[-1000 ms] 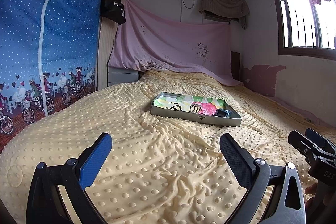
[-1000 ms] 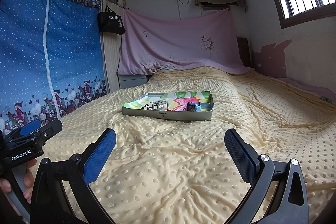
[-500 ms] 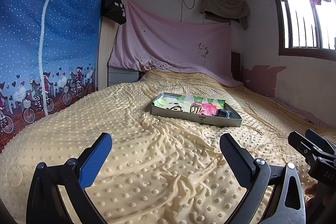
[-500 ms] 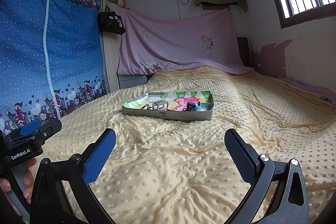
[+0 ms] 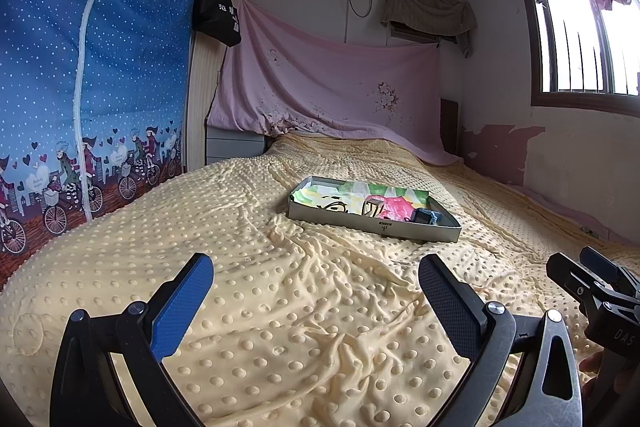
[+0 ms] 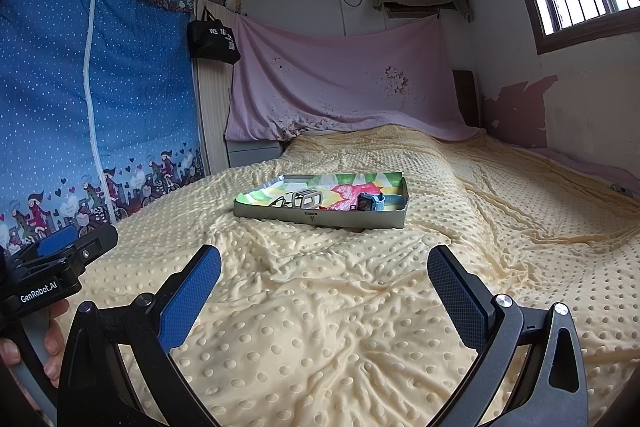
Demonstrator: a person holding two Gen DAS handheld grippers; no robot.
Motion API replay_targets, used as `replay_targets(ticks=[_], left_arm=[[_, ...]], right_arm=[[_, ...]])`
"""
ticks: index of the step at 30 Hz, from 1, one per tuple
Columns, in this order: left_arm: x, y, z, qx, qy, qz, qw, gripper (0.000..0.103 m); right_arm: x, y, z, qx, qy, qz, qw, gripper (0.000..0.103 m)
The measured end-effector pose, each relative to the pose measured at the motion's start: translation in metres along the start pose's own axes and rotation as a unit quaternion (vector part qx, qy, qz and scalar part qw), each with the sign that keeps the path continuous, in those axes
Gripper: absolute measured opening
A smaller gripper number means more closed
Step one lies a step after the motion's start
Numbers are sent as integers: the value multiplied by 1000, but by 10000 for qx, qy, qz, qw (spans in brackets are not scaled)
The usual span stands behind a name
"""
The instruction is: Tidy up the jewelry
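Bedroom, yellow dotted blanket [image 6: 360,307] | shallow tray [image 6: 320,219] mid-bed holding blue watch [image 6: 370,202], grey band [image 6: 306,198] | left gripper [image 5: 316,291], right gripper [image 6: 324,283] spread wide, empty, well short | sorted or unsorted: cannot tell

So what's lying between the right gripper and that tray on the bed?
Nothing: only bare, wrinkled yellow blanket between the right gripper and the tray, as the right wrist view shows.

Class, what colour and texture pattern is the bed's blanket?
Pale yellow blanket with raised dots; right wrist view shows it best.
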State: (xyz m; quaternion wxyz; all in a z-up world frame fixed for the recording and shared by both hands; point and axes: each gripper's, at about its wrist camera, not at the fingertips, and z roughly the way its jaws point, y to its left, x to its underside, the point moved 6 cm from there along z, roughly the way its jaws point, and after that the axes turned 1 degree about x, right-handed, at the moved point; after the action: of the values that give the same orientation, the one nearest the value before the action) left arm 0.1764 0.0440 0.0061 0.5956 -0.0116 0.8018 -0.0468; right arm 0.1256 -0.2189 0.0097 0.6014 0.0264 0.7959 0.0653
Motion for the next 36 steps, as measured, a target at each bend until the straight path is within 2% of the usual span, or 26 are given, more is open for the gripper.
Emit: replay_targets(ticks=[36], left_arm=[[0, 3, 0, -76, 18, -79, 9999, 103]], right_arm=[[0, 0, 0, -1, 3, -4, 10000, 102]])
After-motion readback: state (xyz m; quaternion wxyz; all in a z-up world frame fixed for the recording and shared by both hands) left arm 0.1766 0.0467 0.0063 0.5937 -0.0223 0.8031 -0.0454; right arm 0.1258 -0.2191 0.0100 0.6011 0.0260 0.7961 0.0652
